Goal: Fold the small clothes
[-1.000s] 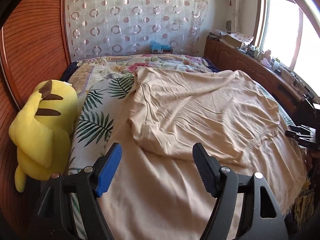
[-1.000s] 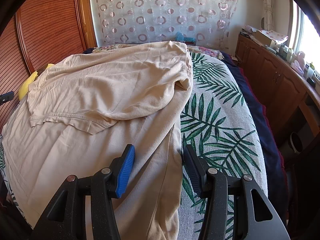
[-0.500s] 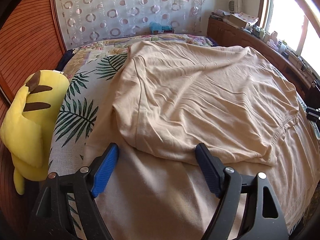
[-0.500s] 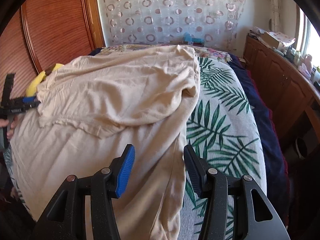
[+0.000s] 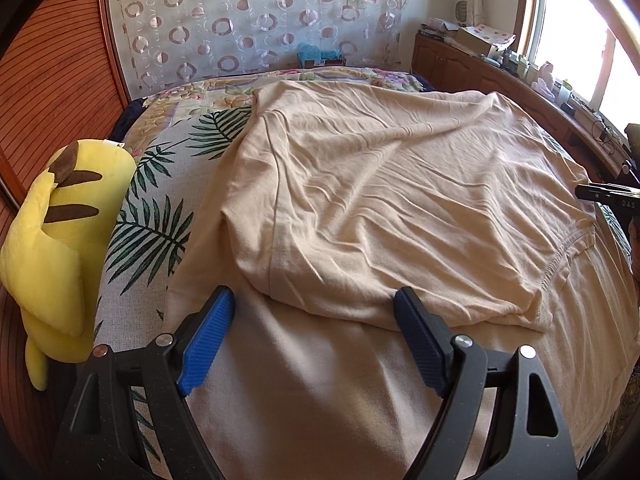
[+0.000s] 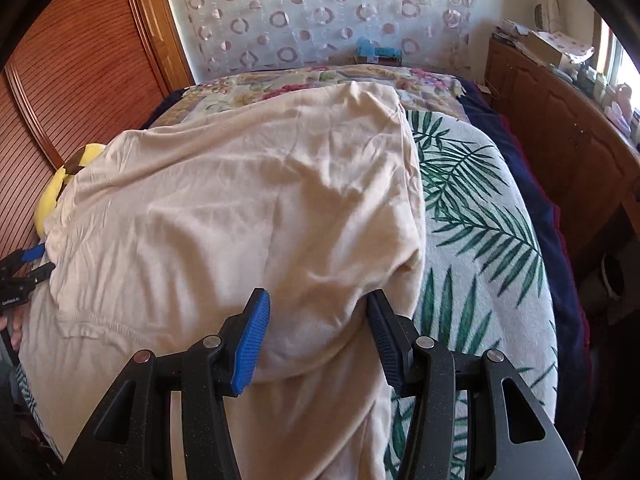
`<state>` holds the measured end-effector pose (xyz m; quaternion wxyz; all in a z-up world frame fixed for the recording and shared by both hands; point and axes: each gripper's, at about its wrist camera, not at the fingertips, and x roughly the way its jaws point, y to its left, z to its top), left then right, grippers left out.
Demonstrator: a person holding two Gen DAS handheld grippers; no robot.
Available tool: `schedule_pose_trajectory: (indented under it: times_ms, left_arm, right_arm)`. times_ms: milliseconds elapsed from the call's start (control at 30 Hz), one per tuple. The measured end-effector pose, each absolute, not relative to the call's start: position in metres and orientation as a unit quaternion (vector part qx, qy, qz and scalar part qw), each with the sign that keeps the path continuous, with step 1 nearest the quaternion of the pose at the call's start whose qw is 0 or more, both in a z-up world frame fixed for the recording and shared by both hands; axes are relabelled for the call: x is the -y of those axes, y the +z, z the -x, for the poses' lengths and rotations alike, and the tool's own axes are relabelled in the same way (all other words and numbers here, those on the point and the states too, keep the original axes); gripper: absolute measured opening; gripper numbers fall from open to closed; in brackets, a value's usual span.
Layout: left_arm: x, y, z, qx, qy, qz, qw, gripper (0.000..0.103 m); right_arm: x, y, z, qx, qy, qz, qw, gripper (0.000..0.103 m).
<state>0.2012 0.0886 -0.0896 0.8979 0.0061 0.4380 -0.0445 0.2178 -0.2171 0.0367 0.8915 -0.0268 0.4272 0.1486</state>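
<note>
Yellow plush toy (image 5: 60,232) crowding bed's left

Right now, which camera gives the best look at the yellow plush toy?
The left wrist view. There the yellow plush toy shows almost whole at the bed's left edge, brown stripes included, beside the beige shirt. In the right wrist view only a small yellow part shows behind the shirt's far left edge.

Left tongs (image 5: 314,330) gape wide, blue pads (image 5: 204,344) far apart. Right tongs (image 6: 316,332) gape too, narrower, both reaching forward, low and level.
</note>
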Motion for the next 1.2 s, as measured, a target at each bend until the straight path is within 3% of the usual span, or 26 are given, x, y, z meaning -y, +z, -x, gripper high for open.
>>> schedule_pose_trajectory:
  times_ms: [467,700,933,1033,1200]
  left_arm:
    - [-0.093,-0.086,-0.206,-0.447,-0.060,0.001,0.893,0.082]
    - [-0.112,-0.080,-0.221,-0.443,-0.057,0.051,0.893,0.062]
    - [-0.115,-0.080,-0.237,-0.453,-0.043,0.048,0.889,0.019]
    - [-0.112,-0.077,-0.236,-0.452,-0.044,0.028,0.890,0.013]
    - [-0.109,-0.068,-0.235,-0.442,-0.043,0.006,0.896,0.012]
  right_arm:
    - [0.202,0.024,-0.203,-0.385,0.120,0.074,0.912,0.052]
    - [0.206,0.027,-0.203,-0.385,0.123,0.072,0.912,0.052]
    - [0.205,0.026,-0.204,-0.384,0.122,0.070,0.912,0.052]
    - [0.206,0.027,-0.203,-0.383,0.122,0.071,0.913,0.052]
    - [0.207,0.027,-0.204,-0.383,0.121,0.072,0.913,0.052]
